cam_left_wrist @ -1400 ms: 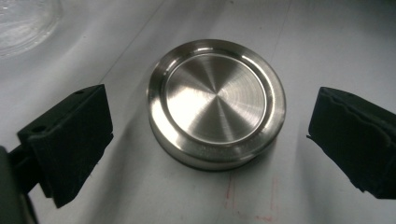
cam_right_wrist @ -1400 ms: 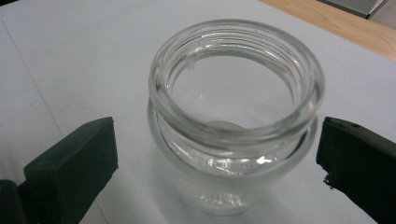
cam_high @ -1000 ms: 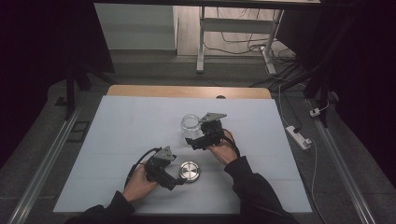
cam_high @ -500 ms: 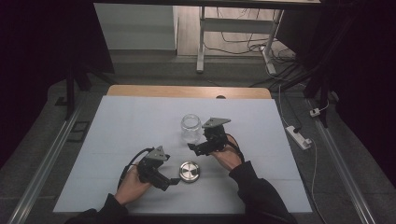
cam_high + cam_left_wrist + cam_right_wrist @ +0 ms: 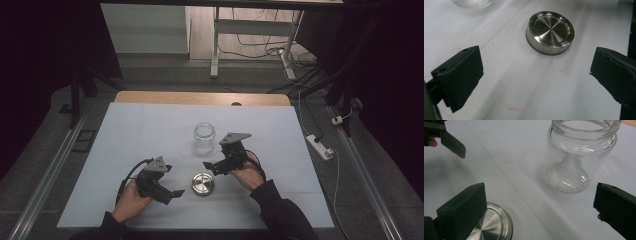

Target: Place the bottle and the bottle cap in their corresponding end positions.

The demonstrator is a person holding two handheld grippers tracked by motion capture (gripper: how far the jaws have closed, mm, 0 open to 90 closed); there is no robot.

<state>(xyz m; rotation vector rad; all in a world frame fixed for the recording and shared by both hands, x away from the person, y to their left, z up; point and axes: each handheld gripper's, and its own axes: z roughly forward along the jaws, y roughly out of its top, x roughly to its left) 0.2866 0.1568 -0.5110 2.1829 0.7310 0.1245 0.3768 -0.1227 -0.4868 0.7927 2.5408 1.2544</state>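
Now the right gripper (image 5: 212, 165) has been drawn back from the glass jar (image 5: 204, 137), jaws wide apart, empty. The metal lid (image 5: 202, 183) lies just in front of the jar, flanked by the equally spread left gripper (image 5: 172, 194); lid pickup seems next.

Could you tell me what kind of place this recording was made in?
Probably a lab or workshop recording station: a table with a plain white cover stands in a dark room, cables trail across the floor behind it, and a power strip lies beside it.

bare table (image 5: 130, 140) all round; only jar (image 5: 204, 137) and lid (image 5: 202, 183) obstruct.
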